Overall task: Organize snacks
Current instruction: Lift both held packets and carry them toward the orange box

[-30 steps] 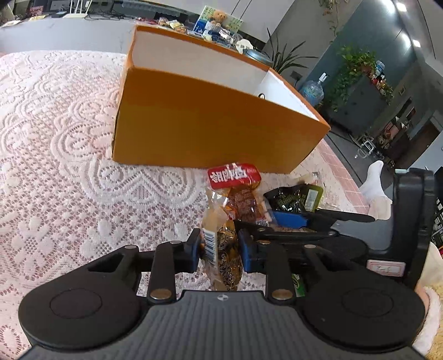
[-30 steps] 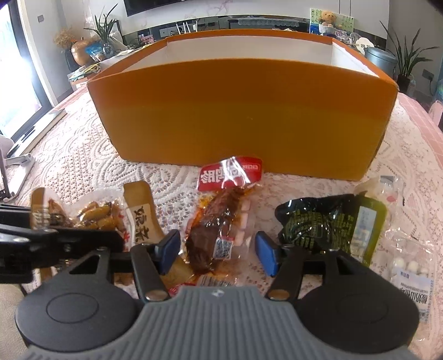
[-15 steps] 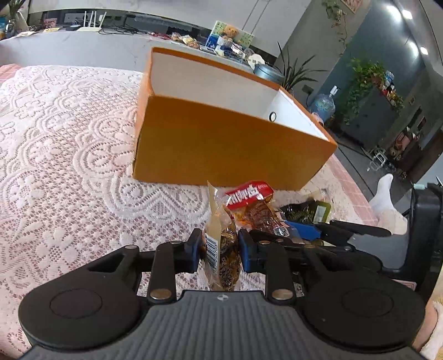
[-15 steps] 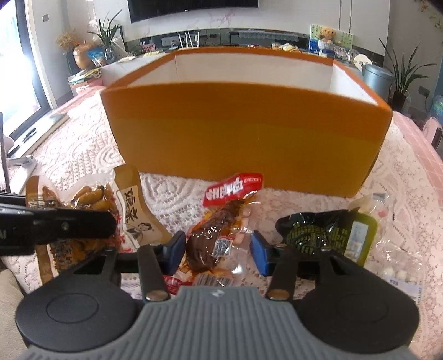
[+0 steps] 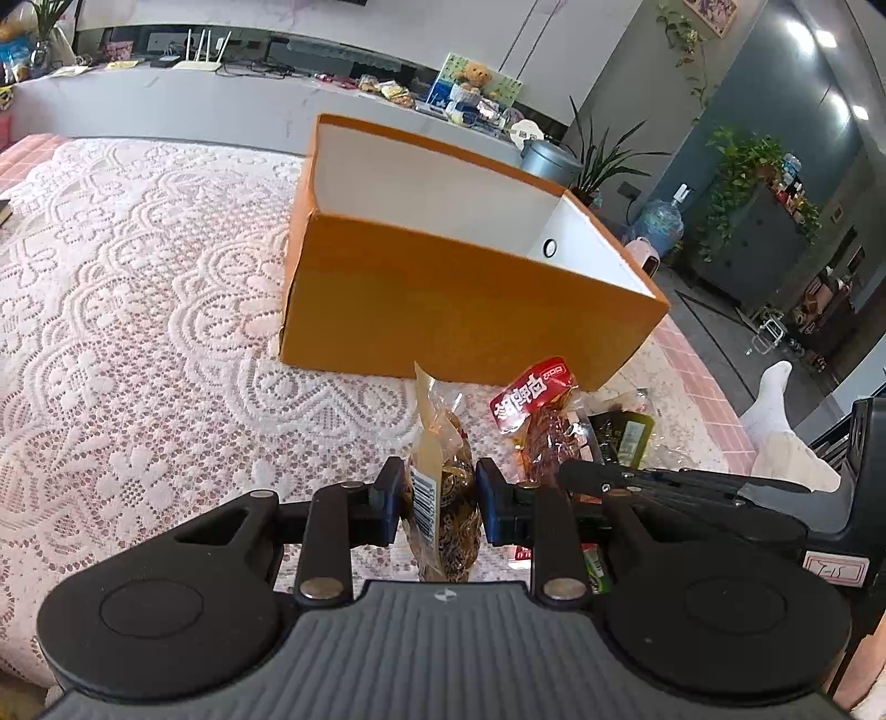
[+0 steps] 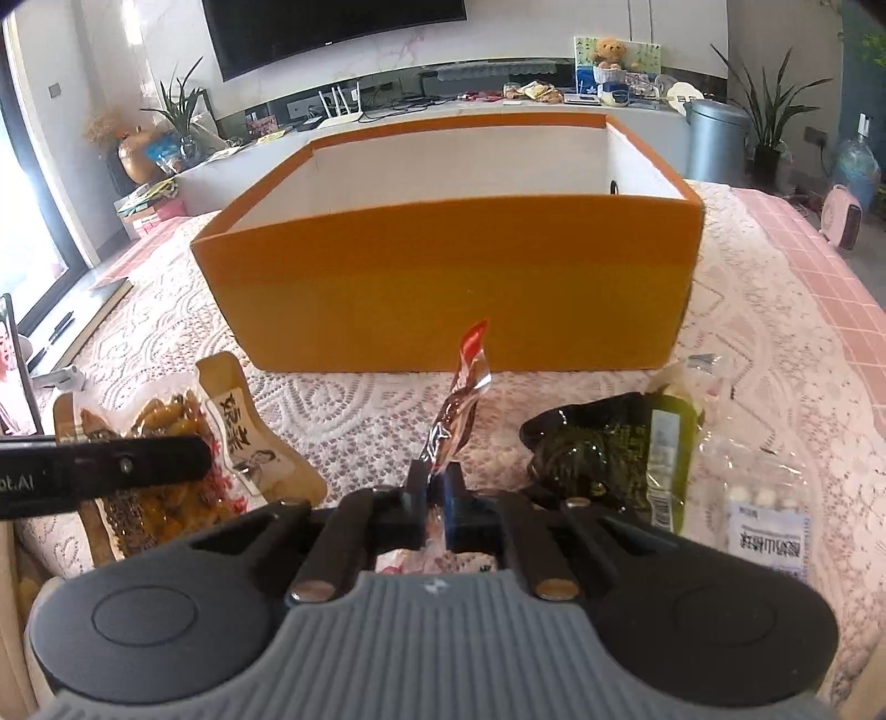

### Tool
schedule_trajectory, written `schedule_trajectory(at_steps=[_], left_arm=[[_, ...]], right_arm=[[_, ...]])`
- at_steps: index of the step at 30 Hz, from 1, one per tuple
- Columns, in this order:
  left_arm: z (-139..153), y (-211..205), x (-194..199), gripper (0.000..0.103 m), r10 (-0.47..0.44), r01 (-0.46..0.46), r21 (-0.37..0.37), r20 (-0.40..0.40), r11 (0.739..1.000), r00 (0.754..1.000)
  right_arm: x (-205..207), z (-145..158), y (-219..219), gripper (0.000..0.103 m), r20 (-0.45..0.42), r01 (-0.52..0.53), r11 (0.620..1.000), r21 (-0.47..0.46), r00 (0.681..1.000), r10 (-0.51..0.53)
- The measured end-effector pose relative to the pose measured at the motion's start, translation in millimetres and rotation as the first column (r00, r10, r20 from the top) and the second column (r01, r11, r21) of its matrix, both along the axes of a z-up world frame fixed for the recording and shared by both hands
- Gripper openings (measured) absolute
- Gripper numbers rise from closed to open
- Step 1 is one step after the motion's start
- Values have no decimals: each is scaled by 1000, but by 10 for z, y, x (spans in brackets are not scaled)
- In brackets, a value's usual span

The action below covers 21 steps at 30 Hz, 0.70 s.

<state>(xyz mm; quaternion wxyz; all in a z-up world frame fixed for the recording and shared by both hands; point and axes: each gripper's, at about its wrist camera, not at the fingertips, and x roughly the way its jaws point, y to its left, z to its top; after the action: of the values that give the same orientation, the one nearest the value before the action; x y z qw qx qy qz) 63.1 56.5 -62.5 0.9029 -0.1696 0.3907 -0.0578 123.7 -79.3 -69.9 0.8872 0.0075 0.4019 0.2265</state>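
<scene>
Lace tablecloth (image 5: pixel 138 343), orange box (image 6: pixel 454 288) floor hidden, snack labels blurred

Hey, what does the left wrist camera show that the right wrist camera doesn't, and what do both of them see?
Only the left wrist view shows the barcode on the brown snack pack held in the left gripper, plus the red label face-on.

Only the right wrist view shows the packet of small white candies and the TV on the wall, and the right gripper pinching the red-topped snack edge-on.

Both show the orange box, open and white inside, the lace tablecloth, and the dark green packet.
</scene>
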Motion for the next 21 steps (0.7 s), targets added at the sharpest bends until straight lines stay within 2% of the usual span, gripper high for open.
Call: schedule_trajectory(at_steps=[10, 21], left_arm=[[241, -125, -118, 31, -17, 16, 21, 59, 1000, 998], [644, -297, -46, 31, -70, 60, 74, 155, 996, 985]], right_arm=[[-275, 326, -156, 1, 81, 3, 1000, 30, 997, -5], [-458, 870, -308, 1, 219, -8, 997, 71, 976, -8]])
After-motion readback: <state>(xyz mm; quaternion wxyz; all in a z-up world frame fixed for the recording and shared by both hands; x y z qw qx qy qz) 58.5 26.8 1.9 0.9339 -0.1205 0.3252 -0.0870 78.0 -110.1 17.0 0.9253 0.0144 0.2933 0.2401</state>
